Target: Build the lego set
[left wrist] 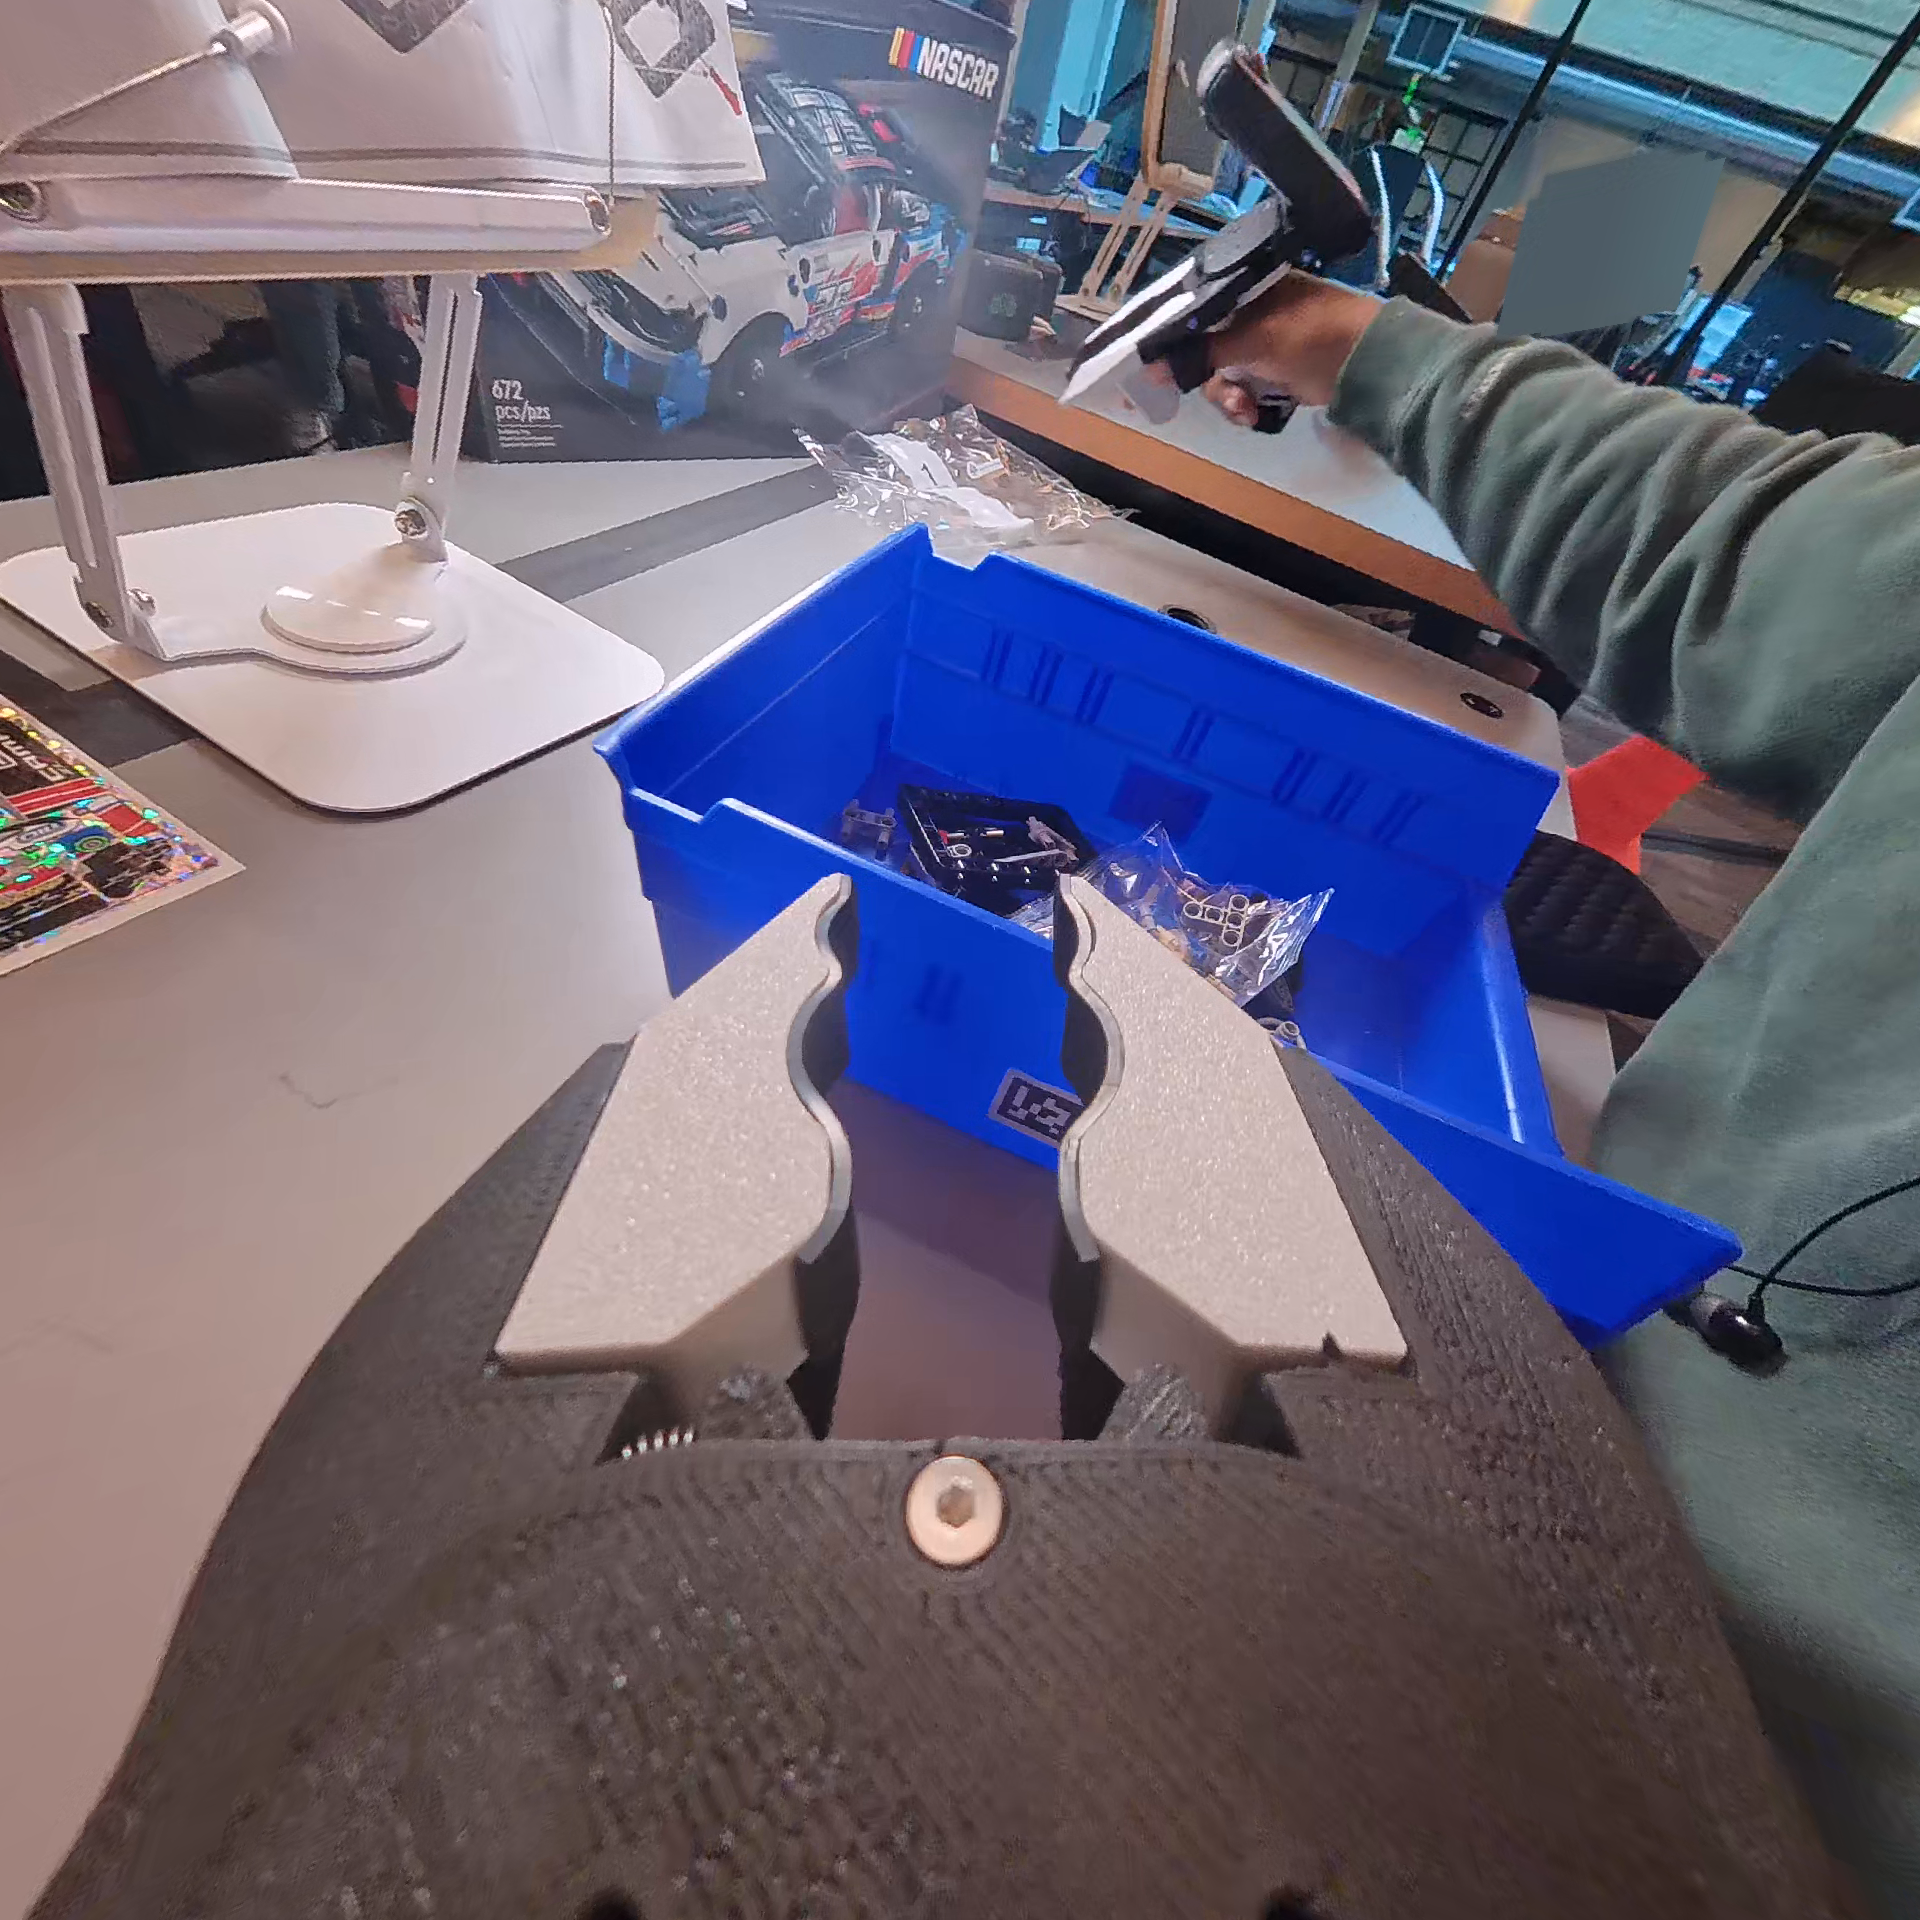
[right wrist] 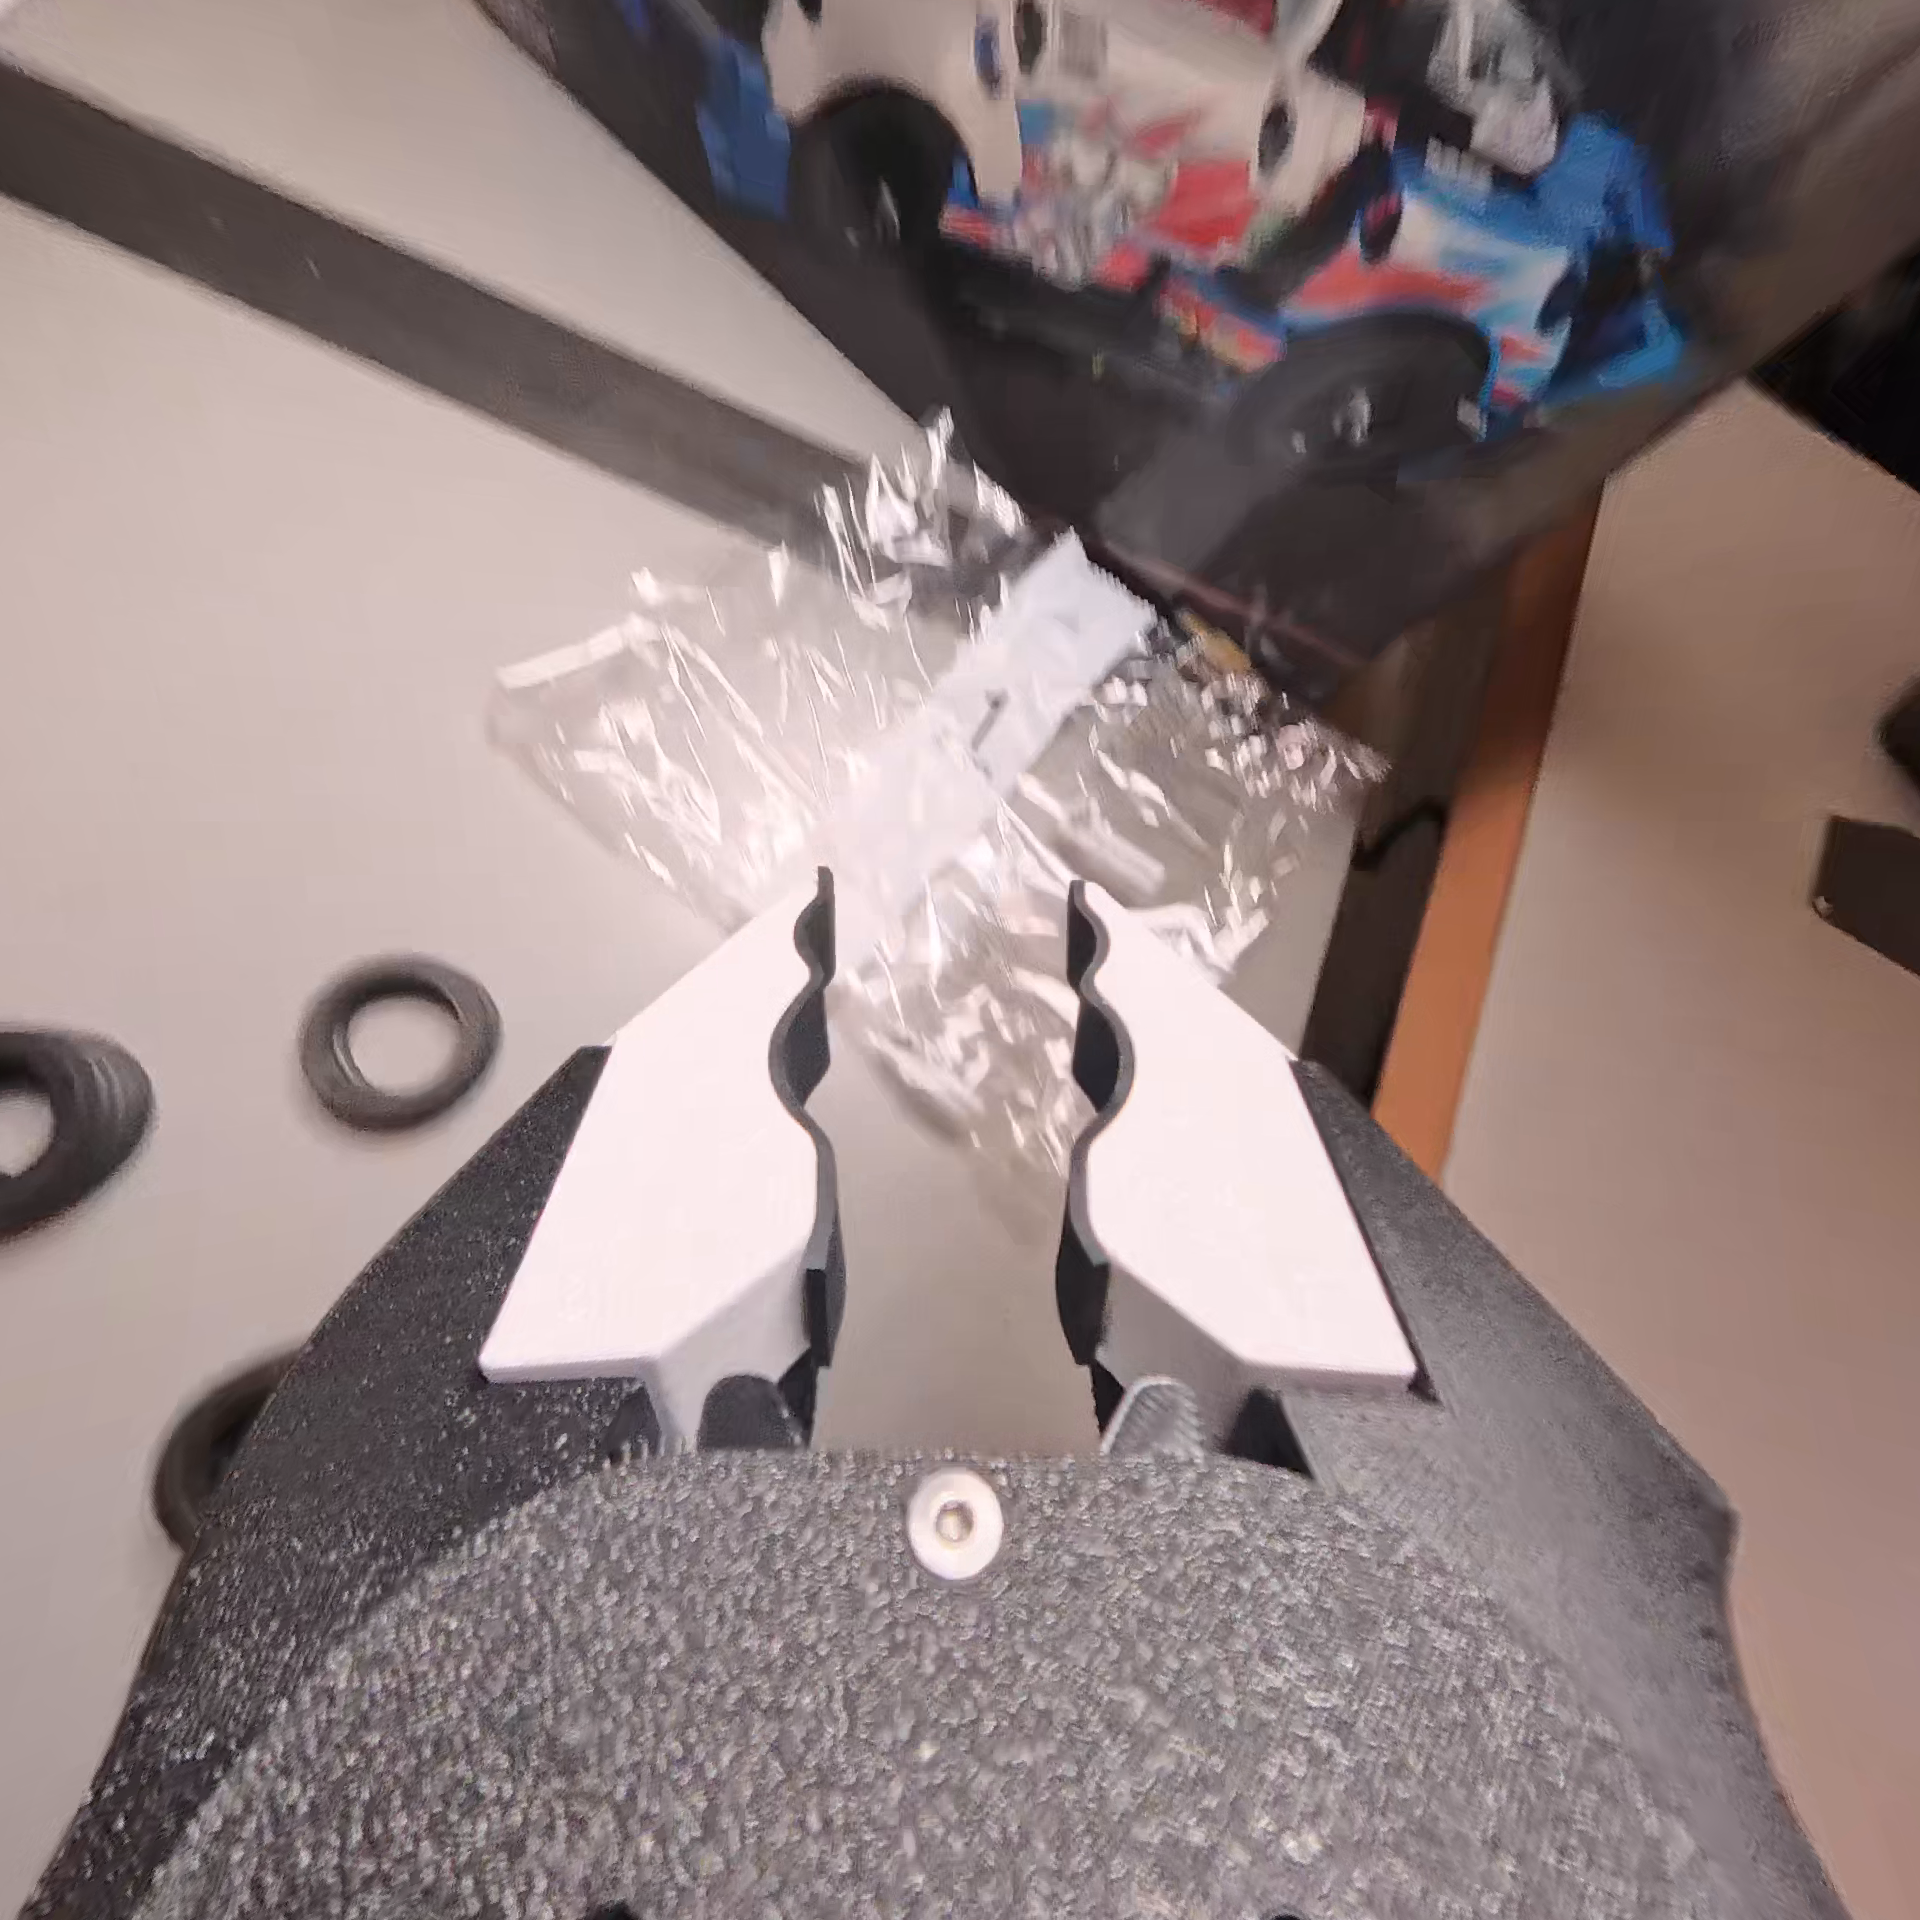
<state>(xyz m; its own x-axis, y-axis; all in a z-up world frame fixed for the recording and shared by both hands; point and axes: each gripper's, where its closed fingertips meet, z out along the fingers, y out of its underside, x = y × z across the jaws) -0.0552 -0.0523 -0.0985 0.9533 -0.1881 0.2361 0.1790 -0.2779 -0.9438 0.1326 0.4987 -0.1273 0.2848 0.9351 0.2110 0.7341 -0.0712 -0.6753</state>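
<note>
A blue bin (left wrist: 1039, 1018) stands on the grey table and holds black lego parts (left wrist: 977, 842) and a clear bag of parts (left wrist: 1205, 925). My left gripper (left wrist: 951, 894) is open and empty just before the bin's near wall. An empty clear plastic bag (left wrist: 945, 483) lies behind the bin; it also shows in the right wrist view (right wrist: 914, 748). My right gripper (right wrist: 951, 894) is open and empty, just above that bag. In the left wrist view the right gripper (left wrist: 1081, 384) is held high beyond the bin by a hand in a green sleeve.
The lego set box (left wrist: 790, 260) stands at the back and shows blurred in the right wrist view (right wrist: 1299, 239). A white stand (left wrist: 343, 665) holds a booklet at left. A sticker sheet (left wrist: 73, 831) lies at far left. Black tyre rings (right wrist: 400, 1044) lie on the table. There is about 60 cm between the tips of the two grippers.
</note>
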